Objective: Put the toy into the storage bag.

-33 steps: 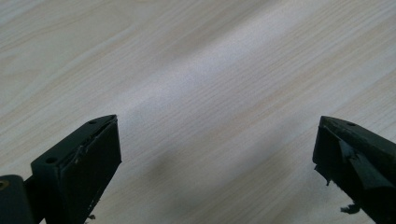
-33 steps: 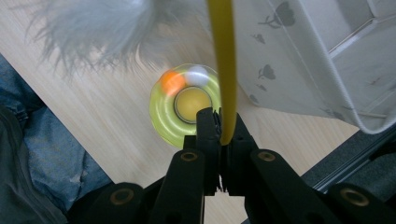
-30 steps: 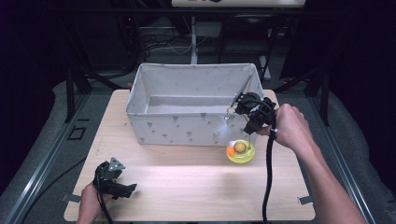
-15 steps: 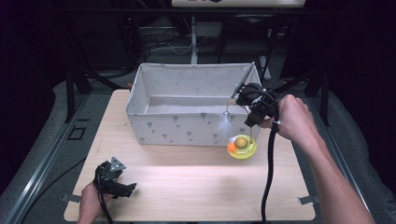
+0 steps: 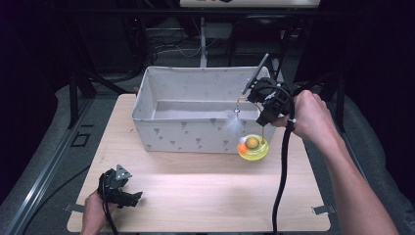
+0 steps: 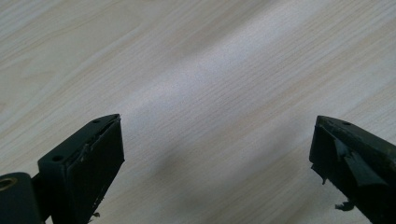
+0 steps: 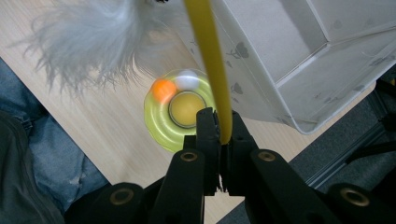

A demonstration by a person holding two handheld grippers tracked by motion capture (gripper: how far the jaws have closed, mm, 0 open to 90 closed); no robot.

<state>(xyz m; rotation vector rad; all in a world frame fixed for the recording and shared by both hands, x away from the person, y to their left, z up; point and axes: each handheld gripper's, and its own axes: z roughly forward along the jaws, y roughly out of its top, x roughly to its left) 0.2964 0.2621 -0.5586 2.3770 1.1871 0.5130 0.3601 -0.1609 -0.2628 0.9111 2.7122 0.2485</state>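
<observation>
The right tongs (image 7: 218, 135) are closed on the thin yellow stem (image 7: 210, 60) of a cat toy, gripping it near its lower end, a little above the yellow-green base (image 5: 253, 148) from which the stem rises. That base sits on the counter (image 5: 205, 196) directly below these tongs, just beside the front wall of the white fabric bin (image 5: 186, 132), and carries an orange ball (image 7: 164, 88) and a white ball (image 7: 187, 80) around its centre.

The toy looks light, and the stem seems springy rather than stiff, so it will probably bend and sway if pulled; a hold low on the stem, close to the base, appears the steadiest place. The white feather tuft (image 7: 88, 42) hanging from the stem's far end is soft and will flop about freely.

The bin's wall rises right beside the right tongs and is the main obstacle: base and feather must clear its rim to go inside.

The left tongs (image 5: 120, 188) rest low near the counter's near corner, well apart from the toy, jaws wide open over bare wood, holding nothing.
</observation>
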